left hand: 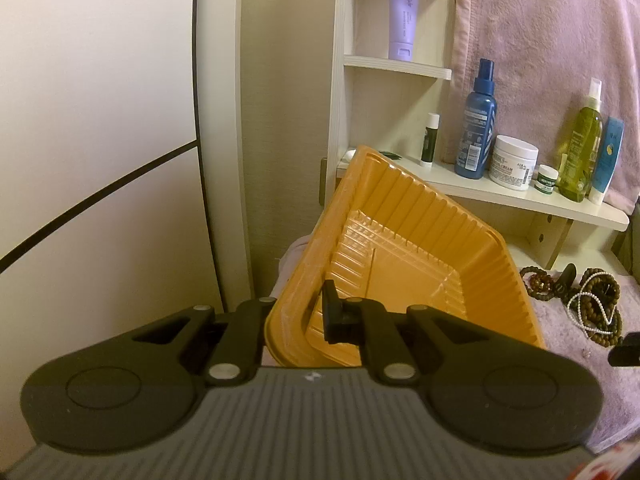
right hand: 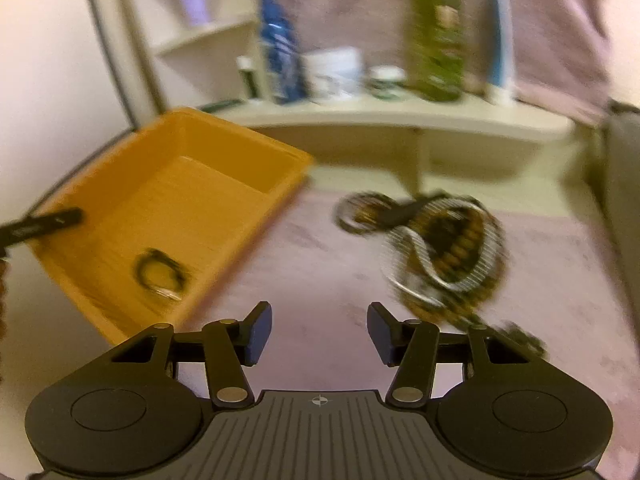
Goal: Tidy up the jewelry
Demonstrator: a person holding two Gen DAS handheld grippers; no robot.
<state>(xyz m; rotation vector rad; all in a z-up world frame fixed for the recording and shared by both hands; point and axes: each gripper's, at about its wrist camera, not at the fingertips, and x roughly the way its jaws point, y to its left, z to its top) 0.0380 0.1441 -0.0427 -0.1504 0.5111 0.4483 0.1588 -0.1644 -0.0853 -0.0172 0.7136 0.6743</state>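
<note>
My left gripper (left hand: 316, 316) is shut on the near rim of an orange plastic tray (left hand: 400, 200) and holds it tilted; one finger is hidden behind the tray wall. In the right wrist view the tray (right hand: 224, 132) lies at the left with a dark bracelet (right hand: 158, 272) inside, and a left finger (right hand: 44, 222) shows at its edge. A tangled heap of brown bead strings and white pearl strands (right hand: 440, 248) lies on the pink cloth to the right, also seen in the left wrist view as the jewelry heap (left hand: 592, 304). My right gripper (right hand: 320, 332) is open over the bare cloth between tray and heap, nothing between its fingers.
A cream shelf (left hand: 480, 194) behind the tray carries a blue spray bottle (left hand: 478, 128), a white cream jar (left hand: 514, 162), a green bottle (left hand: 584, 148) and small tubes. A pink towel (left hand: 560, 40) hangs behind it. A white wall panel stands at the left.
</note>
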